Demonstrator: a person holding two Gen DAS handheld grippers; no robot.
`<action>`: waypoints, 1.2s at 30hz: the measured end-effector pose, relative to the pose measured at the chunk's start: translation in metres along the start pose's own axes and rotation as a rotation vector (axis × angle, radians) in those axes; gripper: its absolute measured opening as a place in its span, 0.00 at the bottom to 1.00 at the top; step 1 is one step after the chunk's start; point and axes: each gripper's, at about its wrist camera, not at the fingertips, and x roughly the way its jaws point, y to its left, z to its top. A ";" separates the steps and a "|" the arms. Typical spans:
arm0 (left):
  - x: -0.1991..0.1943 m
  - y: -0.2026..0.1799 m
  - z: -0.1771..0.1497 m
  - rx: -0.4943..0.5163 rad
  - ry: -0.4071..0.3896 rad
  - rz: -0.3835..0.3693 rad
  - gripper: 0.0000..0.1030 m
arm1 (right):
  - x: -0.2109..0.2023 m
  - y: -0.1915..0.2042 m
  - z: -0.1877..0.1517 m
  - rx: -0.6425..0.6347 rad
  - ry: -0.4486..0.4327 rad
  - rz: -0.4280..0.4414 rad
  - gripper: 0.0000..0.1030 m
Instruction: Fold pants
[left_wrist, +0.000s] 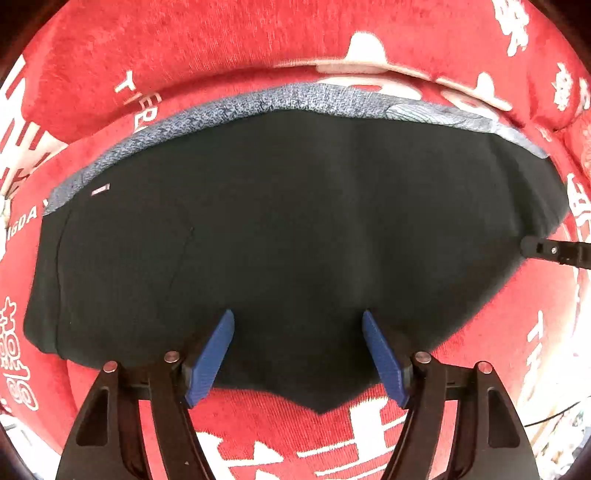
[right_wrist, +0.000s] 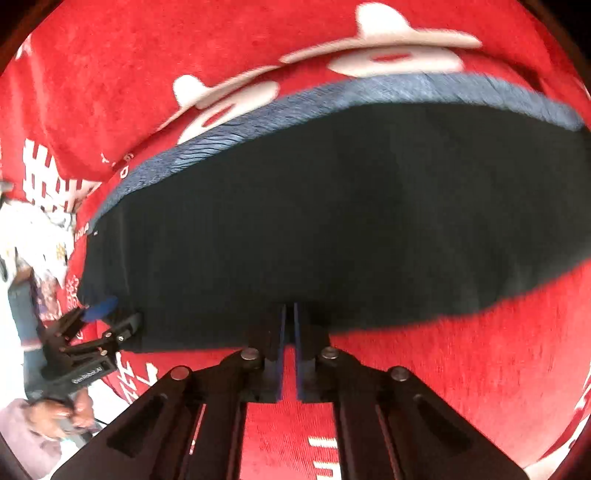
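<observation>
Black pants (left_wrist: 288, 229) with a blue-grey waistband (left_wrist: 236, 107) lie spread flat on a red blanket (left_wrist: 221, 44). My left gripper (left_wrist: 298, 317) is open, its blue pads (left_wrist: 218, 350) set over the near edge of the pants with cloth between them. My right gripper (right_wrist: 289, 308) is shut on the near edge of the pants (right_wrist: 332, 221). The waistband (right_wrist: 369, 107) runs along the far side in the right wrist view. The left gripper (right_wrist: 101, 314) shows at the pants' left corner there. The right gripper's tip (left_wrist: 532, 247) shows at the pants' right edge in the left wrist view.
The red blanket (right_wrist: 461, 369) with white lettering covers the whole surface and rises in a fold behind the pants. Beyond its left edge the right wrist view shows a person's hand (right_wrist: 55, 413) and clutter (right_wrist: 33, 236).
</observation>
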 end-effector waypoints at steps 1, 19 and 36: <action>-0.002 0.002 -0.001 -0.002 0.002 -0.004 0.71 | 0.000 -0.001 -0.002 0.005 0.007 0.001 0.00; -0.054 0.143 -0.005 -0.310 -0.077 0.084 0.71 | 0.032 0.207 0.094 -0.424 0.127 0.249 0.42; -0.005 0.310 -0.041 -0.553 -0.127 -0.098 0.71 | 0.244 0.452 0.130 -0.921 0.401 0.147 0.43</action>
